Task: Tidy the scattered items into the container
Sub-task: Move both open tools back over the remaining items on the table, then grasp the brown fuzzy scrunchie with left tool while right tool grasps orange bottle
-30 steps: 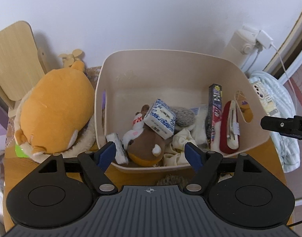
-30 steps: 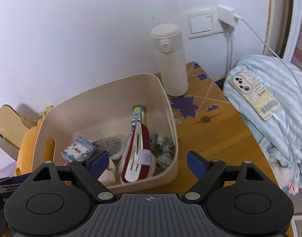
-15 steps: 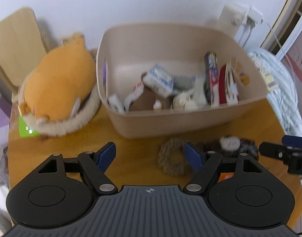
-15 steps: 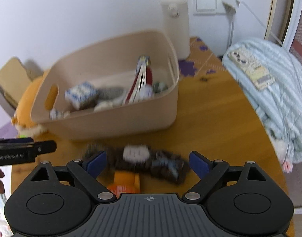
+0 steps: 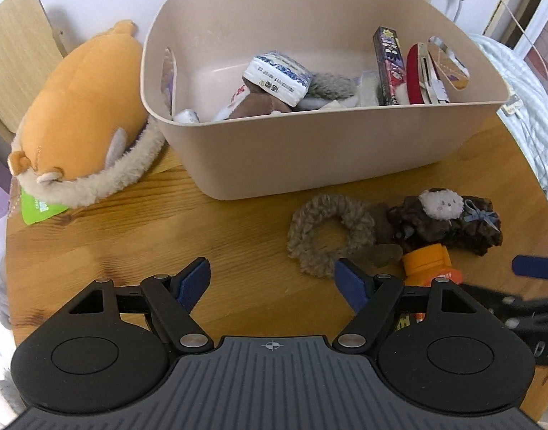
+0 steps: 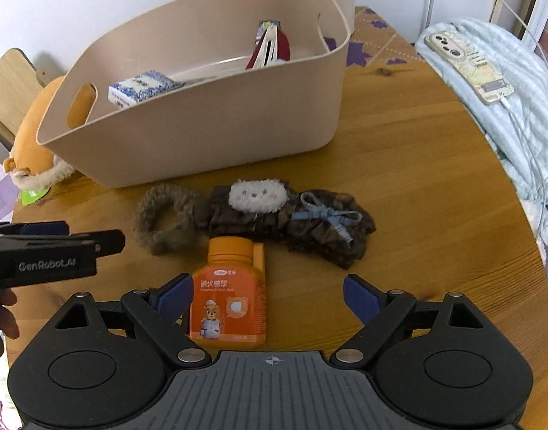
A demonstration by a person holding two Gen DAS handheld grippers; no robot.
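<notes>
Three items remain on the table in front of the bin. One orange bottle (image 6: pixel 228 297) lies on its side nearest, cap toward the bin (image 6: pixel 209 136); probably light and rigid, with smooth plastic that may slip, so best gripped across the flat body. One fuzzy brown ring (image 6: pixel 166 216) lies to its far left, touching one dark ruffled band (image 6: pixel 291 222) with a white plush face and blue bow on the right. Both look soft, light and compressible; pinch a fold anywhere. The bin sits just behind them, already holding several small things. Right gripper (image 6: pixel 268 297) is spread wide, the bottle beside its left finger, untouched. Left gripper (image 5: pixel 270 279) is spread too, empty, near the ring. One orange plush toy (image 5: pixel 80 118) rests left of the bin.
</notes>
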